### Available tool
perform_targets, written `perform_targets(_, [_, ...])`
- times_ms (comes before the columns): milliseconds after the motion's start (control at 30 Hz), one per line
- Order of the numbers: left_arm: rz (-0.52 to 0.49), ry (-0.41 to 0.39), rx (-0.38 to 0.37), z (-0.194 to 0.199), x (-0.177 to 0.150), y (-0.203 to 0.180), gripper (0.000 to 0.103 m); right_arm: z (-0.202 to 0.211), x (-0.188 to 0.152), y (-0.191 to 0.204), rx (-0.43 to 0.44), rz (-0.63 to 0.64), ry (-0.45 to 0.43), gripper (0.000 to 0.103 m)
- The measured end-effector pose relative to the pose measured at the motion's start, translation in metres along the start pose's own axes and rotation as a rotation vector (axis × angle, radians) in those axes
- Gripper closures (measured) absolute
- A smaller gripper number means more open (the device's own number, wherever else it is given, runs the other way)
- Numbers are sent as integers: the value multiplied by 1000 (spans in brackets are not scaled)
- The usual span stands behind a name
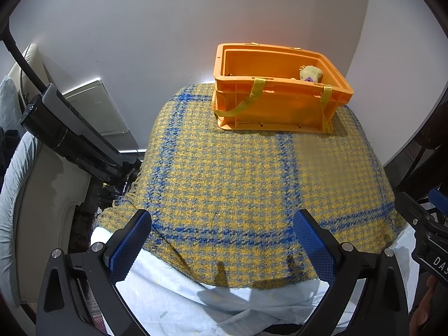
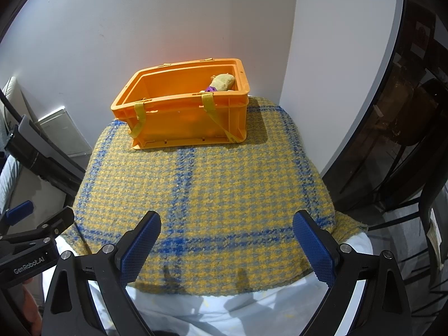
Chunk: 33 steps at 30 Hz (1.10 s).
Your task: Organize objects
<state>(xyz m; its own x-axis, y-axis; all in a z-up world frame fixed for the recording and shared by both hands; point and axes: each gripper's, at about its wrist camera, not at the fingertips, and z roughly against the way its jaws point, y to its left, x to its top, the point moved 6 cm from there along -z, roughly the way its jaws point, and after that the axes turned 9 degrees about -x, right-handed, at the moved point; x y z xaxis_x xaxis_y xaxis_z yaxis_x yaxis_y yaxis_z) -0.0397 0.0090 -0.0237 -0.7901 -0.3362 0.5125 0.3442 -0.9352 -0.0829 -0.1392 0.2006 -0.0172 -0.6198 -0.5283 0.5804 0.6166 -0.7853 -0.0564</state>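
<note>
An orange plastic crate (image 1: 280, 106) with yellow straps stands at the far edge of a table under a yellow and blue checked cloth (image 1: 238, 182). A yellow plush toy (image 1: 310, 73) lies in its right end, with a small purple thing beside it. The crate also shows in the right wrist view (image 2: 184, 123), with the plush (image 2: 222, 81) and the purple thing (image 2: 210, 89). My left gripper (image 1: 224, 221) is open and empty over the near cloth edge. My right gripper (image 2: 226, 221) is open and empty, far from the crate.
A white wall (image 1: 168, 28) rises right behind the crate. A white sheet (image 1: 173, 294) lies under the cloth at the near edge. A black device (image 1: 70, 137) and a pale chair (image 1: 36, 196) stand to the left. Dark furniture (image 2: 406, 126) stands to the right.
</note>
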Motion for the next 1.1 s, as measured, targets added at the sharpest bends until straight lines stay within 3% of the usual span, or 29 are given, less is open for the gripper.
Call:
perform_targets(367, [16,-4,27,-1,1,1,0,1,1,0,2,-1,-7,8])
perform_targets(1100, [50,-41,-8,4,1,1,0,-2,-1,-4,8,-5,-1,8])
